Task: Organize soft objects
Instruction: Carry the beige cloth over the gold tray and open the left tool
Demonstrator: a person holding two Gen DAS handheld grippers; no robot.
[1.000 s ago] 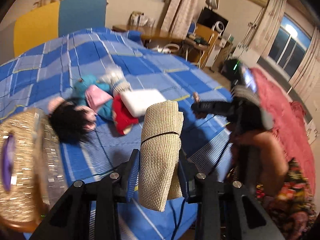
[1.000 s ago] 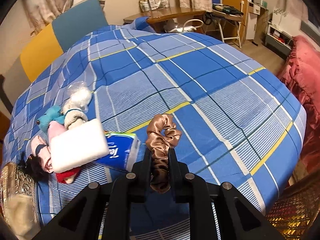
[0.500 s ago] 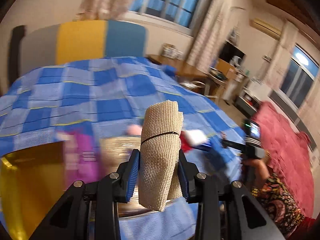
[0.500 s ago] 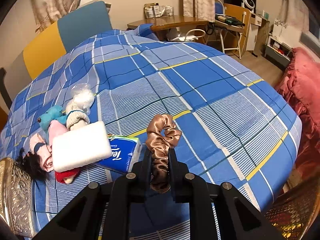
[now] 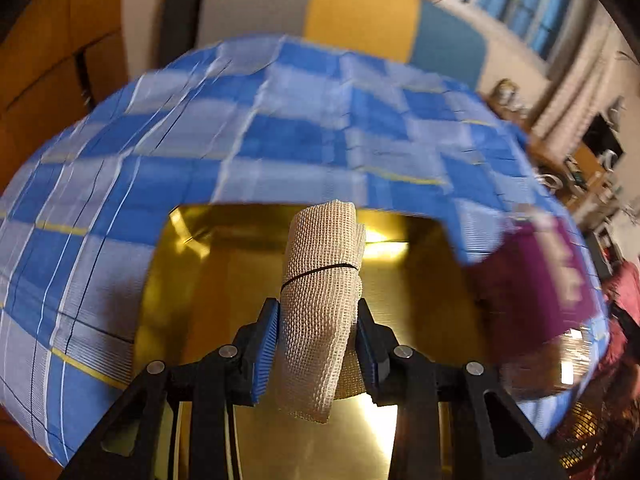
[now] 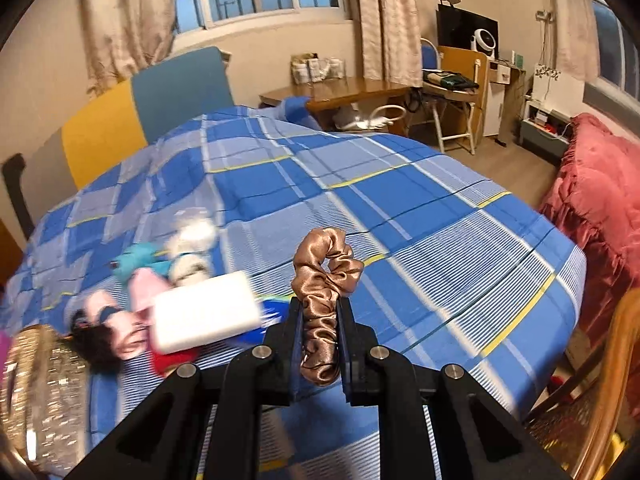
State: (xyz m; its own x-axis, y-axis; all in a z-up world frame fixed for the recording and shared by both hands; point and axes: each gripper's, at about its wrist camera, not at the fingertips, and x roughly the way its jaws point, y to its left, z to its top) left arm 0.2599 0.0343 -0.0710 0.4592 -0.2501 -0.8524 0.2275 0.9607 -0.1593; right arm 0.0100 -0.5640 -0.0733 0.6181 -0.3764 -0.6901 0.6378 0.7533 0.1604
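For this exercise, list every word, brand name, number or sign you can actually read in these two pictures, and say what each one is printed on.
None can be read.
Purple lid: pale marks on it, too blurred to read.
Blue packet behind the white block: mostly hidden and blurred, no lettering legible.
Items on the far desk: too small to read.
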